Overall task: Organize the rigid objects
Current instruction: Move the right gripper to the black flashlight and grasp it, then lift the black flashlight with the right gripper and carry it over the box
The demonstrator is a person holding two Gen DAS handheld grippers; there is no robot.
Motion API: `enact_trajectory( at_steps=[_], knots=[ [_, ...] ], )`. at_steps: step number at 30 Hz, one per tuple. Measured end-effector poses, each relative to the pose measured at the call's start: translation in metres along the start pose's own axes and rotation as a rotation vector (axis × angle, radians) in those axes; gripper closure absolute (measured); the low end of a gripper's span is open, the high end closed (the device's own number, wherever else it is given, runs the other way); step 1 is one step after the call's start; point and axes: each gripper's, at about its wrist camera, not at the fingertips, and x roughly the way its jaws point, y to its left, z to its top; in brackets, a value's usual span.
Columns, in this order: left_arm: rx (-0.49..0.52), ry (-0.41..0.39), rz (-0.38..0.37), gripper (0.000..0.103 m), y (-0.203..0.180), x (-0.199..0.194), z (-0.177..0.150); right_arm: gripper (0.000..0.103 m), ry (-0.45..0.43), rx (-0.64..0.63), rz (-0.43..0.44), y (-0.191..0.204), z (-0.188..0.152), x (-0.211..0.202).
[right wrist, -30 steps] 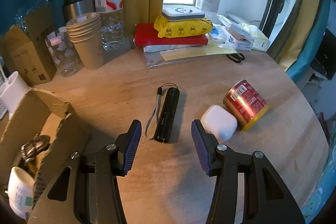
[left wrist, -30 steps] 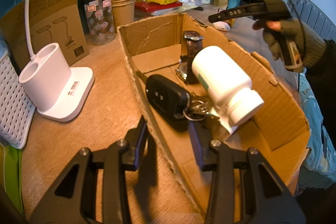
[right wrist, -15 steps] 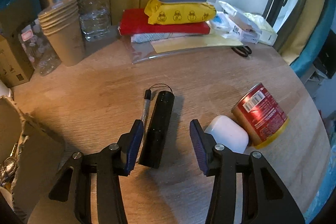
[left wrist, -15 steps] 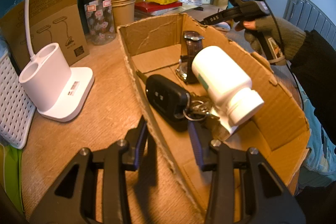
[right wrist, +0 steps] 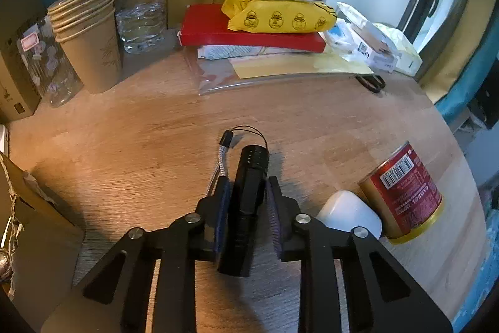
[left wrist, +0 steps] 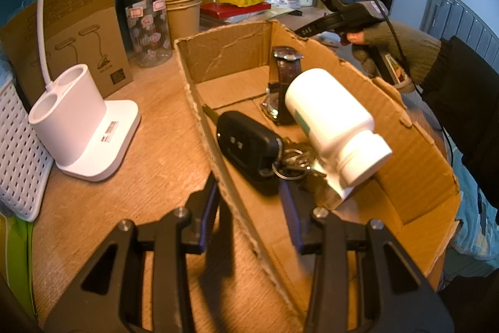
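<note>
pinching the black flashlight (right wrist: pixel 249 195), the right gripper (right wrist: pixel 248 208) has just closed; its smooth barrel could slip or roll when lifted.

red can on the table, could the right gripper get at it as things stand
Probably not right now: the right gripper has just closed on the black flashlight. The red can lies unobstructed beside a white case.

A black flashlight (right wrist: pixel 249 192) lies on the light wood-grain counter (right wrist: pixel 156 145) near a white earbud case (right wrist: pixel 349 213) and a red-and-gold can (right wrist: pixel 402 192). The brown cardboard box (left wrist: pixel 414 145) holds a white pill bottle (left wrist: pixel 330 120) and a black car key (left wrist: pixel 249 145). The paper cups (right wrist: pixel 90 36) are tan.
</note>
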Motion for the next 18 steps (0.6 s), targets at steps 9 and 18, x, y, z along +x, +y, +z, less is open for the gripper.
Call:
enact_trajectory(
  at_steps=[9, 18],
  knots=[
    [0.000, 0.000, 0.000, 0.063, 0.000, 0.000, 0.000, 0.082, -0.005, -0.014, 0.005, 0.004, -0.003, -0.009],
    [0.000, 0.000, 0.000, 0.063, 0.000, 0.000, 0.000, 0.082, -0.070, -0.003, 0.018, 0.009, -0.011, -0.054]
  ],
)
